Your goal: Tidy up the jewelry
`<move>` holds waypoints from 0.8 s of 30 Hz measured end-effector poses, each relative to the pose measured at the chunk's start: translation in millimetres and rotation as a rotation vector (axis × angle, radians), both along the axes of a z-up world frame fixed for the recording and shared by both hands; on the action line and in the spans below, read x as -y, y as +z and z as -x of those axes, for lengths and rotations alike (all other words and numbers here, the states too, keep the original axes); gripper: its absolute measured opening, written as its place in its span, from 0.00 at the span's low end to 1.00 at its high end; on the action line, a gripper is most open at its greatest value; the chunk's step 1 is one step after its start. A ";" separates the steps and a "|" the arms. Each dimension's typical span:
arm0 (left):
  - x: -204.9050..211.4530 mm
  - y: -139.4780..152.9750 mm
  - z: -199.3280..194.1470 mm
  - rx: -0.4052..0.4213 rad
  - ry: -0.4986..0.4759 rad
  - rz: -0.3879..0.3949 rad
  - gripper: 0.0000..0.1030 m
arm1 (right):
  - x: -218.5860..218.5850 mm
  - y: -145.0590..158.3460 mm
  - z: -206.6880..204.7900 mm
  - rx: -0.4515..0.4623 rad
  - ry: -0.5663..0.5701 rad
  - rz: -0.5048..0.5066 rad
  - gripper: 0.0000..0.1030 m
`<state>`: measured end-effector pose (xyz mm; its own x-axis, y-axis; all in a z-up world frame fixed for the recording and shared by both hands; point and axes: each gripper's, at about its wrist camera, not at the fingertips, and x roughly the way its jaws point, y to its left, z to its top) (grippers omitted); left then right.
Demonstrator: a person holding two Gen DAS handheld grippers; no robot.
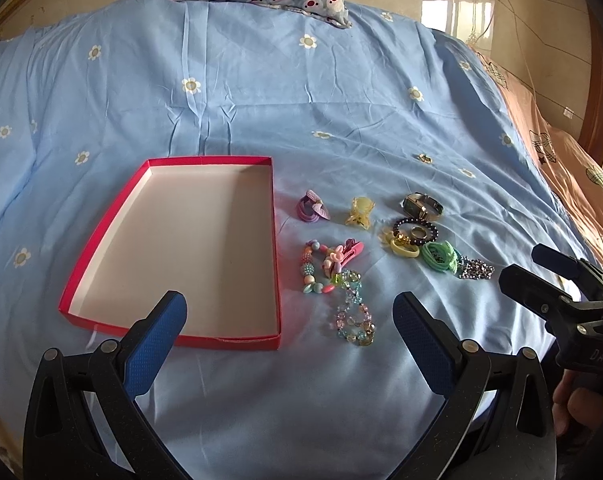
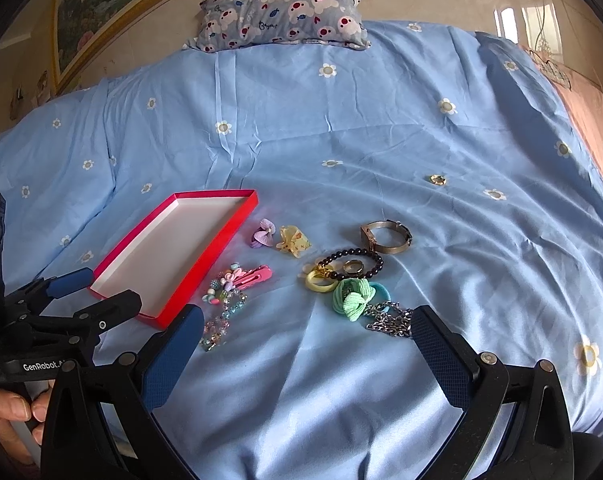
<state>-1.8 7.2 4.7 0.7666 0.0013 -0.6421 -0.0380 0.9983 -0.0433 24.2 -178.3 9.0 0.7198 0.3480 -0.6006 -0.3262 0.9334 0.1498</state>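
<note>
Beside the empty red box (image 1: 173, 248) near the bed's front edge, I see the jewelry scattered on the blue sheet (image 1: 301, 100), so a careless pinch could snag cloth or drag the tangled bead bracelets (image 1: 341, 292). I hold my left gripper (image 1: 289, 312) and right gripper (image 2: 305, 330) low, jaws spread, holding nothing.
</note>
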 end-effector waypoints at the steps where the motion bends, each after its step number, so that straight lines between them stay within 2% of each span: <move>1: -0.8 -0.6 -2.2 -0.005 -0.002 0.006 1.00 | 0.8 -0.5 -2.0 -0.004 -0.003 -0.002 1.00; 16: 1.7 -1.7 -50.9 -0.046 -0.065 0.009 1.00 | 23.7 -8.5 -43.4 -0.047 -0.040 -0.016 1.00; 24: 10.2 -1.4 -89.5 -0.085 -0.125 0.063 0.99 | 43.6 -13.3 -79.7 -0.086 -0.083 -0.041 0.98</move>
<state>87.7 -3.0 3.3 0.7008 -0.1330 -0.7009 0.0802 0.9909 -0.1078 103.8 -221.8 -4.3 0.6936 0.3144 -0.6482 -0.2320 0.9493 0.2122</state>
